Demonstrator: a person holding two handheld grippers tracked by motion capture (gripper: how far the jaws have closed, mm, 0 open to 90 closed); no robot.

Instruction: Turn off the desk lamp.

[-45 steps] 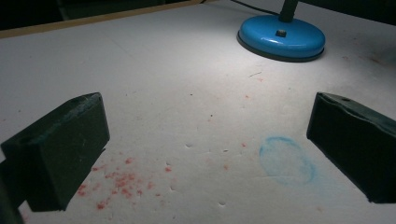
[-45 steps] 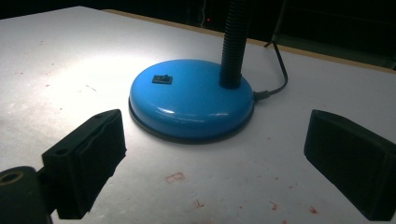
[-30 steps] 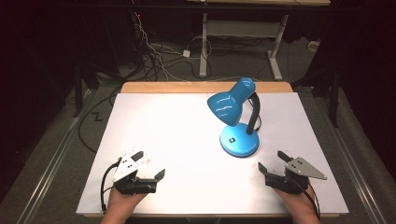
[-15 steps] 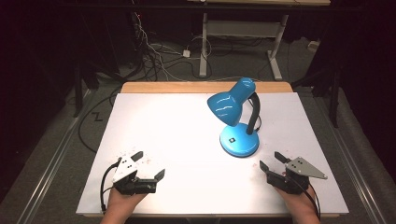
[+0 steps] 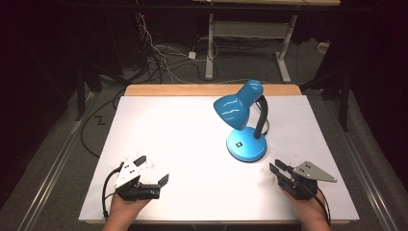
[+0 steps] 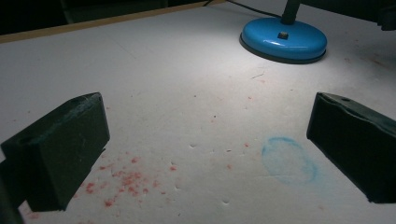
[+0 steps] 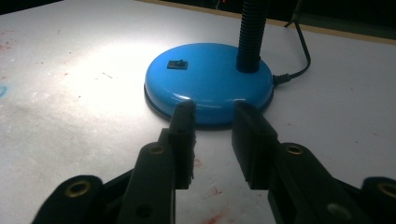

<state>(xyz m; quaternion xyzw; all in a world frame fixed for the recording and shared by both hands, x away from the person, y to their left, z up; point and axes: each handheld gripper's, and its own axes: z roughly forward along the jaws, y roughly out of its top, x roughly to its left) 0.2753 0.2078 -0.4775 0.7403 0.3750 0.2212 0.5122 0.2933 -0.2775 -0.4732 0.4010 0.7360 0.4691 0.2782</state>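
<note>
A blue desk lamp stands on the white table, right of centre, lit and shining down beside its round base. My right gripper rests near the front right, a short way in front of that base. Its jaws have just been closing and now stand a narrow gap apart with nothing between them. My left gripper sits at the front left, jaws wide apart over bare table. The lamp base lies far off in that gripper's view.
The lamp's black flexible neck and cord rise and trail behind the base, and a small switch sits on top of it. Red specks and a faint blue ring mark the table. Cables and a desk frame stand beyond the far edge.
The right gripper's jaws have drawn much closer together. Both hands and the lamp have stayed where they were.
</note>
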